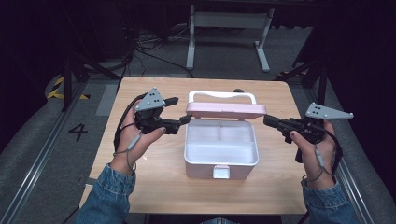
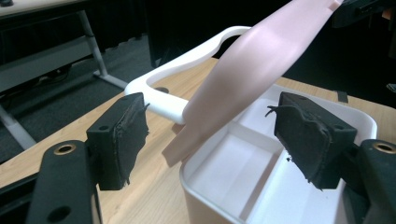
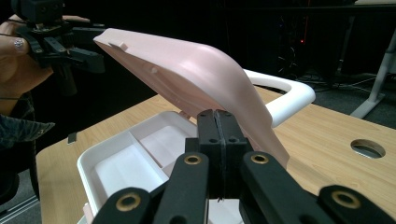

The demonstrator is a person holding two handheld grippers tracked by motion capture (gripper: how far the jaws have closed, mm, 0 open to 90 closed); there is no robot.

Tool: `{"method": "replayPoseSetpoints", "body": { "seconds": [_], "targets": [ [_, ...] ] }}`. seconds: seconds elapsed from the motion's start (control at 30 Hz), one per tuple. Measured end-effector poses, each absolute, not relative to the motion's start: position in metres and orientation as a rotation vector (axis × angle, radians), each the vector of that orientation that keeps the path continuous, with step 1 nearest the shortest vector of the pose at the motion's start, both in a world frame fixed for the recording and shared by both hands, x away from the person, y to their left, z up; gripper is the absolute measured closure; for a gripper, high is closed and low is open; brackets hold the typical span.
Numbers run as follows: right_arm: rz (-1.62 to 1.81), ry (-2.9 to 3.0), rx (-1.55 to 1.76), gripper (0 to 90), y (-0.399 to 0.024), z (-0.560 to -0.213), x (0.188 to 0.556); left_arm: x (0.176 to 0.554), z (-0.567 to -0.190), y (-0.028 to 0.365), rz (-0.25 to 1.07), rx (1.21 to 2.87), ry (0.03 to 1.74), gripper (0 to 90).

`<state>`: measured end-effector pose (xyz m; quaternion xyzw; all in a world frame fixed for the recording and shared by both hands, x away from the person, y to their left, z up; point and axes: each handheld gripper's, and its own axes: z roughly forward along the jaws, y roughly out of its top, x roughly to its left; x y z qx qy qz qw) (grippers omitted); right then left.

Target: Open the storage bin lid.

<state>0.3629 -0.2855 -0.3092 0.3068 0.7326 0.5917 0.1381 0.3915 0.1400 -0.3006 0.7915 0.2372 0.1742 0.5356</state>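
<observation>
Showing no readable label, the lunchbox (image 1: 221,154) sits between the spread, empty left claw (image 1: 187,118) and the closed right claw (image 1: 267,121).

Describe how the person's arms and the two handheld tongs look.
Both arms wear blue denim sleeves. The left tongs and right tongs are black, each topped by a grey three-cornered plate dotted with holes and trailing a thin cable. Their jaws carry frayed black pads and brass-coloured rivets.

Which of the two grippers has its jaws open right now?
The left gripper, beside the box's pink lid: its pads stand wide apart with nothing pressed between them. The right gripper has its jaws shut together.
</observation>
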Motion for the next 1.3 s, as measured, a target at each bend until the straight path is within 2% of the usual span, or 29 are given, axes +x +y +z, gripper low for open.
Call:
{"method": "replayPoseSetpoints", "body": {
  "seconds": [0.67, 0.93, 1.1, 1.3],
  "targets": [
    [1.715, 2.117, 0.891, 90.0, -0.286, -0.310, 0.364, 0.409, -0.310, 0.106, 0.450, 1.836, 0.536, 32.1],
    [1.713, 2.116, 0.890, 90.0, -0.287, -0.310, 0.364, 0.411, -0.312, 0.100, 0.447, 1.834, 0.509, 42.6],
    [1.706, 2.120, 0.891, 90.0, -0.288, -0.310, 0.364, 0.411, -0.311, 0.100, 0.449, 1.833, 0.496, 53.0],
    [1.706, 2.117, 0.892, 90.0, -0.288, -0.310, 0.364, 0.410, -0.311, 0.101, 0.461, 1.831, 0.494, 57.4]
  ]
}}
